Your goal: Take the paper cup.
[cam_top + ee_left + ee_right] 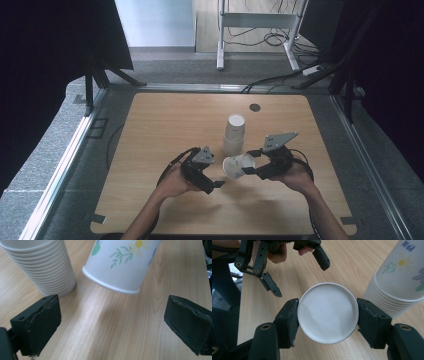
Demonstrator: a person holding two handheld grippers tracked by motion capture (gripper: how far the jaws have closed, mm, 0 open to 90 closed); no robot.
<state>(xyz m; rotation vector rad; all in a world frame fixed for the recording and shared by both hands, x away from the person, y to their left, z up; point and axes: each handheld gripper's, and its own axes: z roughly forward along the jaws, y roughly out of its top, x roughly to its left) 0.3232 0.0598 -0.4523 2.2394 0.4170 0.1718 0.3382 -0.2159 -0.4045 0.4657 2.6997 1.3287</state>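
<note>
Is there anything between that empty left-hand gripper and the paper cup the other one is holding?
Nothing visible. The left gripper stands open, with bare table between its fingers and the flowered paper cup held by the right gripper. The cup stack stands off to one side.

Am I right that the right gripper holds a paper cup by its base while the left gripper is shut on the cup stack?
Not quite. The left gripper is open, off the stack, as the left gripper view shows. The right gripper does hold the cup by its base.
</note>
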